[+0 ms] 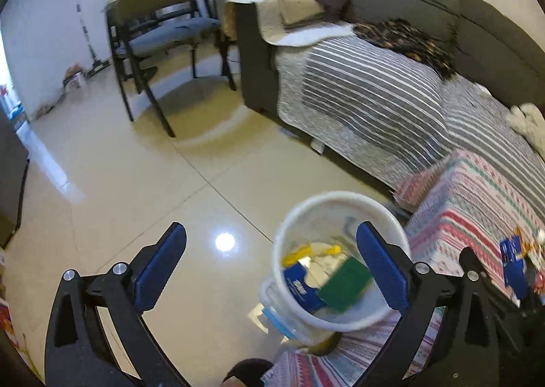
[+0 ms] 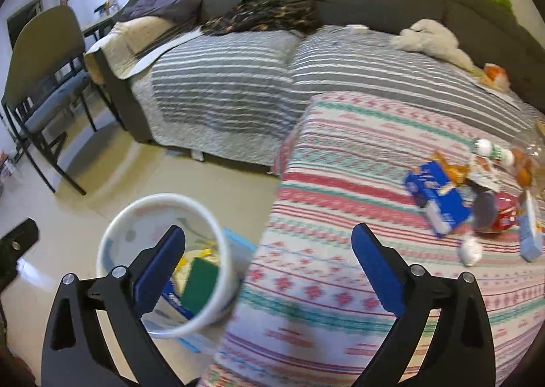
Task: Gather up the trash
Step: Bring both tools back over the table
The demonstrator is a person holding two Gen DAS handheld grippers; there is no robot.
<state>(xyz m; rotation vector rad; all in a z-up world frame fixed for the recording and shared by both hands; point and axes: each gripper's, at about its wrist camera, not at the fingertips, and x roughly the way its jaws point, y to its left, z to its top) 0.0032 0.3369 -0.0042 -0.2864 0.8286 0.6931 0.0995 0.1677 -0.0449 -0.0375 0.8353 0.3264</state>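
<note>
A white bin (image 1: 340, 261) stands on the floor beside the patterned table; it also shows in the right wrist view (image 2: 163, 264). Inside lie a green box (image 1: 345, 281), a blue packet (image 1: 301, 288) and yellow scraps. My left gripper (image 1: 272, 271) is open and empty above the bin's left side. My right gripper (image 2: 269, 271) is open and empty above the table's left edge. A pile of trash lies on the table at the right: a blue box (image 2: 436, 196), a white ball (image 2: 470, 250), a small bottle (image 2: 494, 150), a red packet (image 2: 504, 213).
The table wears a pink and green striped cloth (image 2: 357, 182). A grey sofa with striped covers (image 2: 238, 80) stands behind it, with a white plush toy (image 2: 429, 37). A chair (image 1: 163, 12) stands at the back left on the tiled floor (image 1: 136, 182).
</note>
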